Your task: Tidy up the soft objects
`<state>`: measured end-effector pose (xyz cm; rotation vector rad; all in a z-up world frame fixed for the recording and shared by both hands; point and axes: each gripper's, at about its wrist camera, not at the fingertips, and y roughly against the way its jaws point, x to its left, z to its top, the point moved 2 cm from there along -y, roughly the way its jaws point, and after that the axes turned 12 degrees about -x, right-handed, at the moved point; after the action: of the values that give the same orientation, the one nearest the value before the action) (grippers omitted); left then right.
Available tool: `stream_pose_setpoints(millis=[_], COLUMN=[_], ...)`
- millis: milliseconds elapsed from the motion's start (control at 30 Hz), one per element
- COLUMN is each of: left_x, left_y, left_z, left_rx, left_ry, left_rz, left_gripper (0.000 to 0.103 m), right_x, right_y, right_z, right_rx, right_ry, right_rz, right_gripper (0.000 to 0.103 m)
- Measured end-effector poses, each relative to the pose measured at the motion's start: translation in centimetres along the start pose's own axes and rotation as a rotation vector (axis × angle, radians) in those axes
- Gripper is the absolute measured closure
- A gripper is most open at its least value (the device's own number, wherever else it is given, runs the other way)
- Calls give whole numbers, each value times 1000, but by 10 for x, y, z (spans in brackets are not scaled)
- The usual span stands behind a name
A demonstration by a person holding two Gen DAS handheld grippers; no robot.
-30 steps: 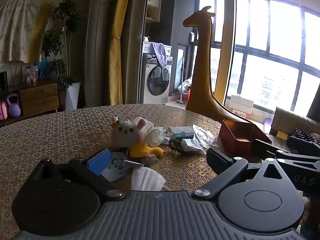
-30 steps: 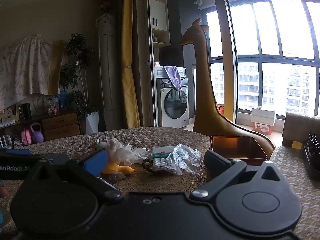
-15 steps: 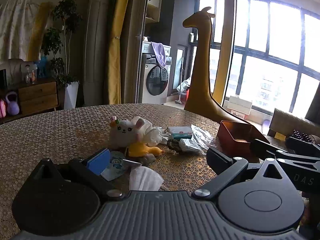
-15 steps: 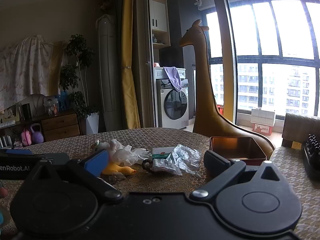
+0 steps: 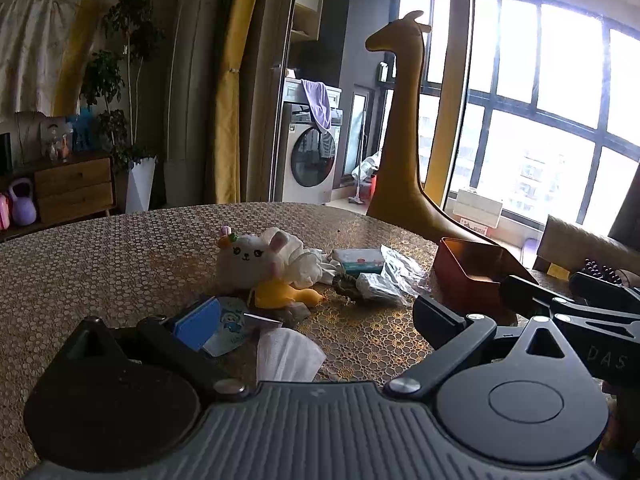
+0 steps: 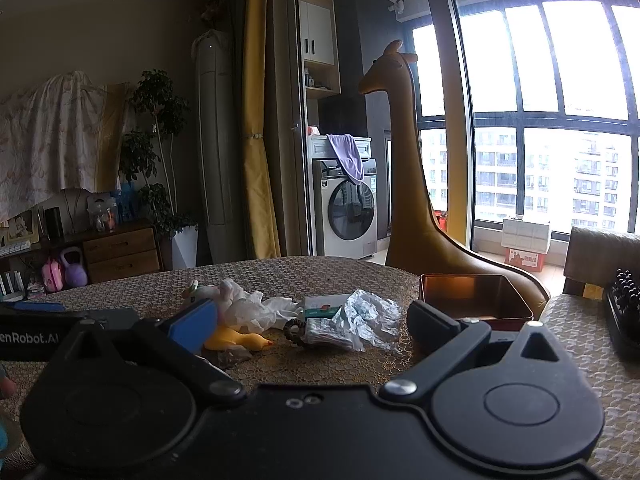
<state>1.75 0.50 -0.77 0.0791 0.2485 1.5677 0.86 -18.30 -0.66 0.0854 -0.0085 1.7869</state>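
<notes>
A: Both grippers, left gripper (image 5: 316, 320) and right gripper (image 6: 308, 328), gaping wide, empty.
B: Plush bunny (image 5: 250, 262)?
A: On the table (image 5: 100, 264), left of the red tin (image 5: 472, 276). Staged for sorting, probably.

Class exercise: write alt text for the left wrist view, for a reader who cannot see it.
An open left gripper hovers low over a patterned table strewn with soft items: a white plush bunny, a yellow rubber duck, tissues and crinkled plastic wrap, with a brown tin box alongside.

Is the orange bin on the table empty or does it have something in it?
Cannot tell fully. The orange bin sits upright and open-topped; the inside walls in view are bare, but its near wall hides the floor in both views.
</notes>
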Motion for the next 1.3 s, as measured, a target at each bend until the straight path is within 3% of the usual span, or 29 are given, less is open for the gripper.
stream_pose_setpoints(millis=[400, 800, 967, 1300], left_x=[14, 55, 72, 97], left_y=[-16, -57, -76, -129], left_z=[-6, -18, -26, -33], left_rx=[46, 158, 207, 257], left_ry=[10, 68, 83, 10], left_rz=[15, 65, 73, 113], left_gripper=[0, 0, 0, 0], right_x=[9, 24, 35, 67], right_y=[-13, -49, -66, -107], right_z=[-5, -22, -29, -47], right_rx=[32, 130, 196, 350], right_ry=[21, 41, 57, 118], right_rz=[30, 96, 166, 337], right_gripper=[3, 4, 4, 7])
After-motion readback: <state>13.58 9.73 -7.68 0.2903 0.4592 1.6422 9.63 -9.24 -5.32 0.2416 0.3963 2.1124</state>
